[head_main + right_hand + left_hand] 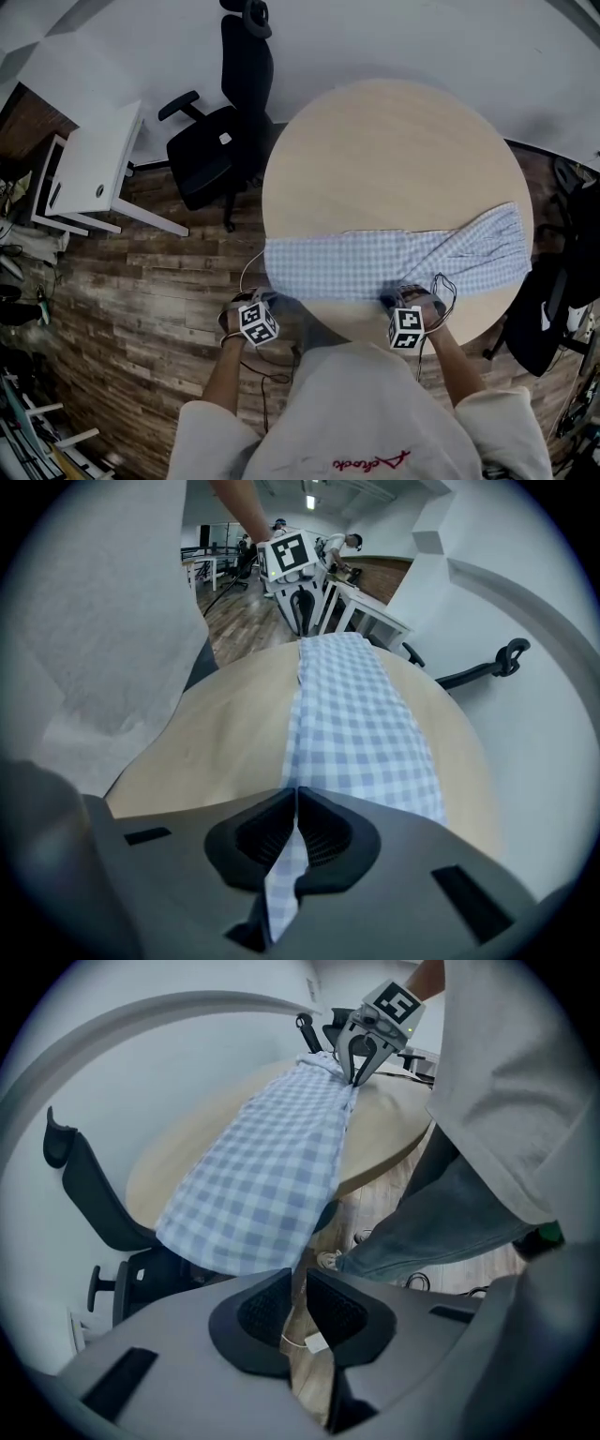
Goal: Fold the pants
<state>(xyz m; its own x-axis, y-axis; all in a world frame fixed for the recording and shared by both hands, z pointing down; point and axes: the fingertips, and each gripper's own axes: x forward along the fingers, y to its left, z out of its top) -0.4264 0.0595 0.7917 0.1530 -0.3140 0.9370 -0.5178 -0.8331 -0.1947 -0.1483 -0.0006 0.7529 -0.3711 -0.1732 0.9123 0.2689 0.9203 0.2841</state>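
Observation:
Blue-and-white checked pants (375, 262) lie in a long band across the near part of the round wooden table (394, 150). Their left end hangs over the table's edge. My left gripper (269, 298) is at that end, just off the rim. In the left gripper view the cloth (272, 1166) narrows down into the nearly closed jaws of the left gripper (298, 1283). My right gripper (401, 302) sits at the near edge, shut on a checked fold (356, 714) that runs between its pads (296, 794). Each gripper view shows the other gripper (356, 1077) (302, 621) at the far end of the taut cloth.
A black office chair (220, 141) stands beyond the table on the left, with a white desk (94, 159) further left. Another dark chair (553, 319) stands at the right. The person's legs (441, 1213) are close to the table's near rim, on the wooden floor (141, 309).

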